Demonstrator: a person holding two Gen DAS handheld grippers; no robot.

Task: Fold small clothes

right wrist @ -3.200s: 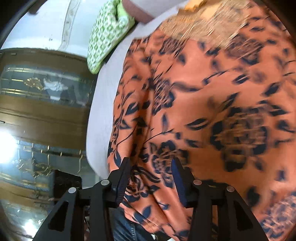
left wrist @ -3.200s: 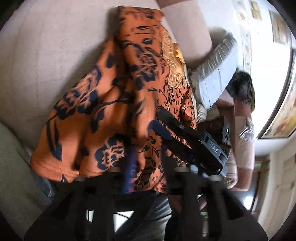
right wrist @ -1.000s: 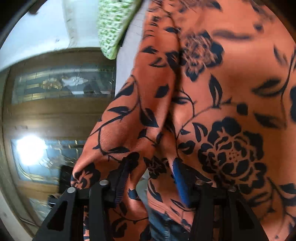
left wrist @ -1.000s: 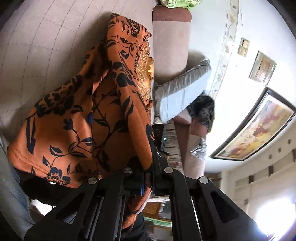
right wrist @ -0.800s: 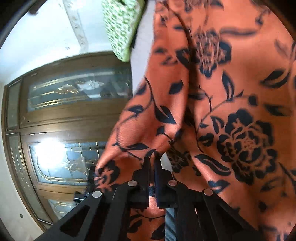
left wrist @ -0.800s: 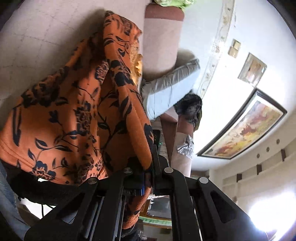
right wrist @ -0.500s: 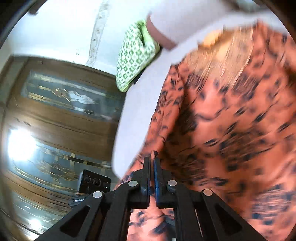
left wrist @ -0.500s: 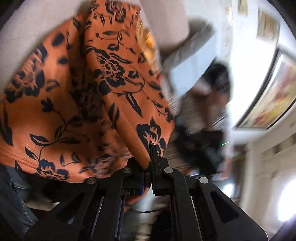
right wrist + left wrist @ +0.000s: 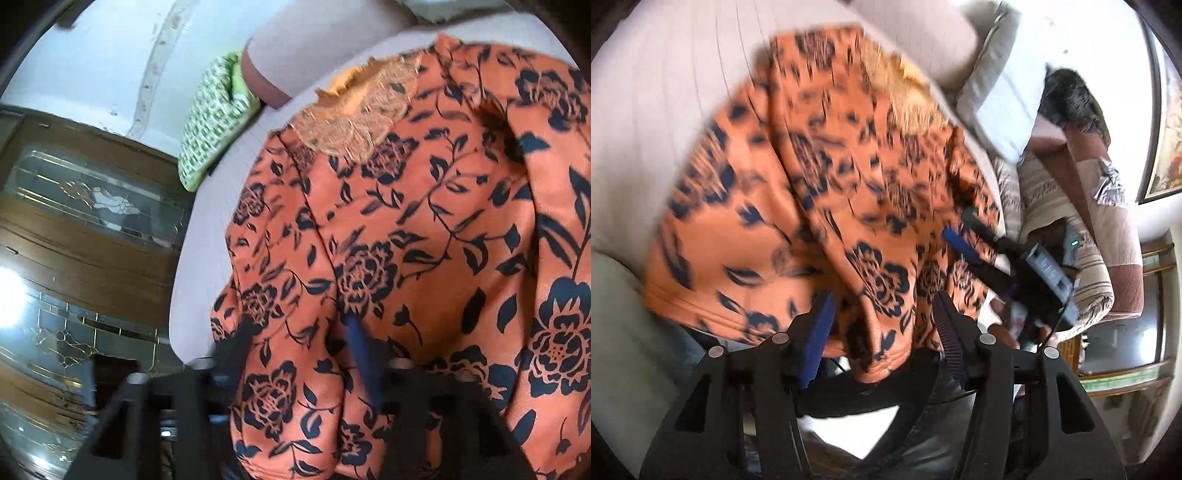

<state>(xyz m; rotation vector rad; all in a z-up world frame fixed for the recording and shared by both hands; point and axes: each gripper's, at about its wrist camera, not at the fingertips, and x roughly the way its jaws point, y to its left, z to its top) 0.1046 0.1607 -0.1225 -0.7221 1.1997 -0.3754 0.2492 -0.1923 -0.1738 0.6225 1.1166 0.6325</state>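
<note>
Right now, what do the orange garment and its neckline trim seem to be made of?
Garment: soft matte woven or knit cloth, probably a light synthetic or cotton blend; it drapes in loose folds, with a printed navy floral.
Trim: looks like tan lace, with scalloped, openwork edges.

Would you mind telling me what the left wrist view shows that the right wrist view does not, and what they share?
Only the left wrist view shows the grey cushion, the framed painting on the wall, and the right gripper coming in from the side over the cloth. Only the right wrist view shows the green patterned cushion and the wooden door with glass panels. Both show the orange flowered garment lying on the pale sofa; its edge sits between the opening jaws of the left gripper, unpinched.
</note>
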